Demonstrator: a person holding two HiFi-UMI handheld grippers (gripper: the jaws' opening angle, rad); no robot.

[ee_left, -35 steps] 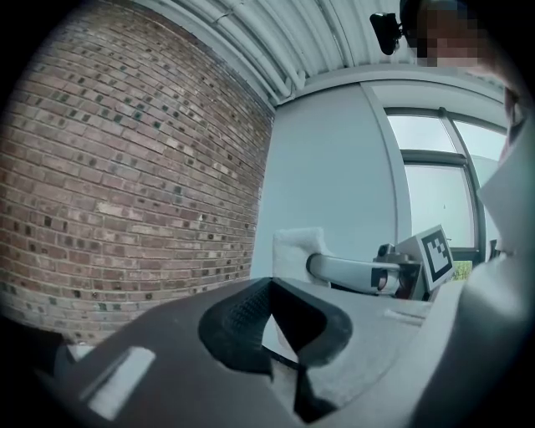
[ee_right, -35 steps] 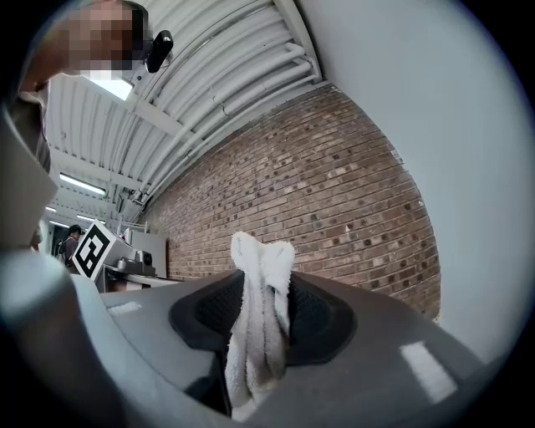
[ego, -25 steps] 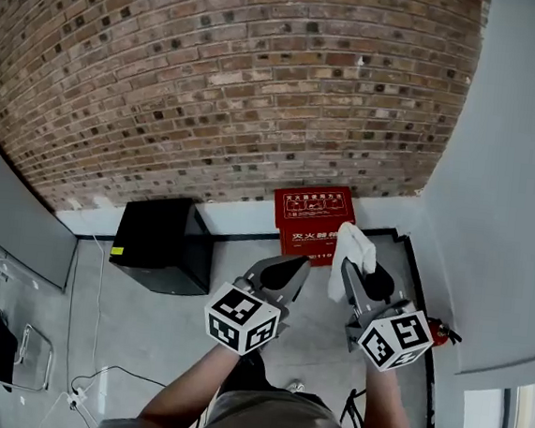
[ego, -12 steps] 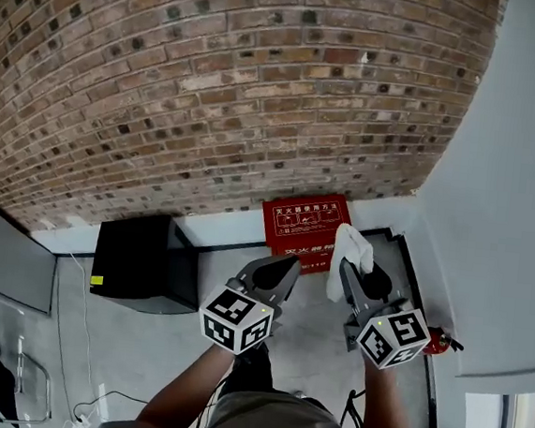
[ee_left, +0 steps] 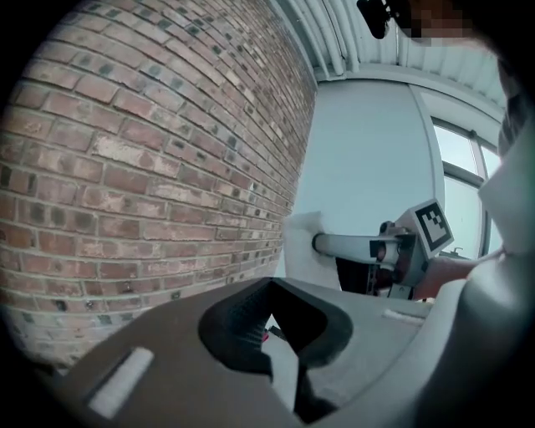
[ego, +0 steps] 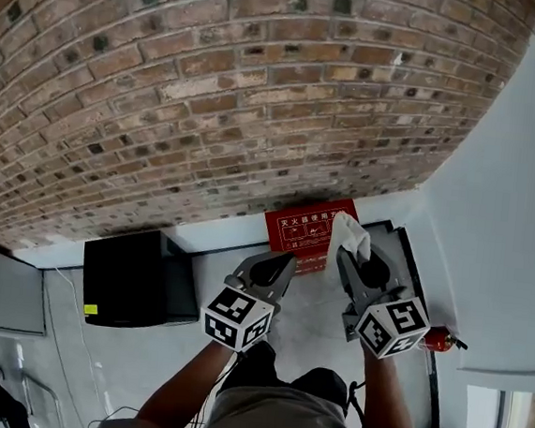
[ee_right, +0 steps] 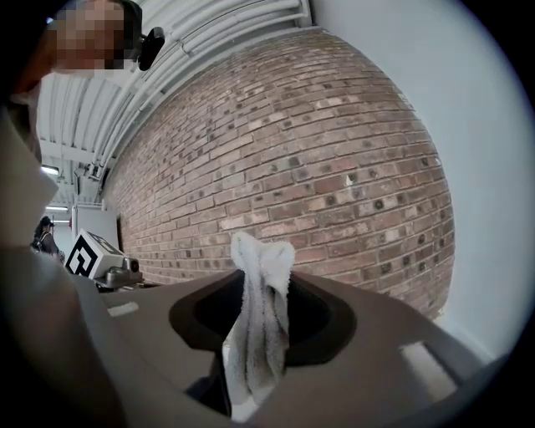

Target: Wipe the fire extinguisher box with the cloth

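The red fire extinguisher box stands on the floor against the foot of the brick wall. My right gripper is shut on a white cloth, which hangs from its tips over the box's right end in the head view. The cloth sticks up between the jaws in the right gripper view, with brick wall behind it. My left gripper hovers just short of the box's lower edge, jaws together and holding nothing. The left gripper view shows the cloth to its right.
A black box sits on the floor left of the red box. A small red extinguisher lies by the pale wall on the right. The brick wall fills the front.
Both grippers have moved forward toward the wall and the red box. The cloth now overlaps the box's right end. The jaws have not changed.
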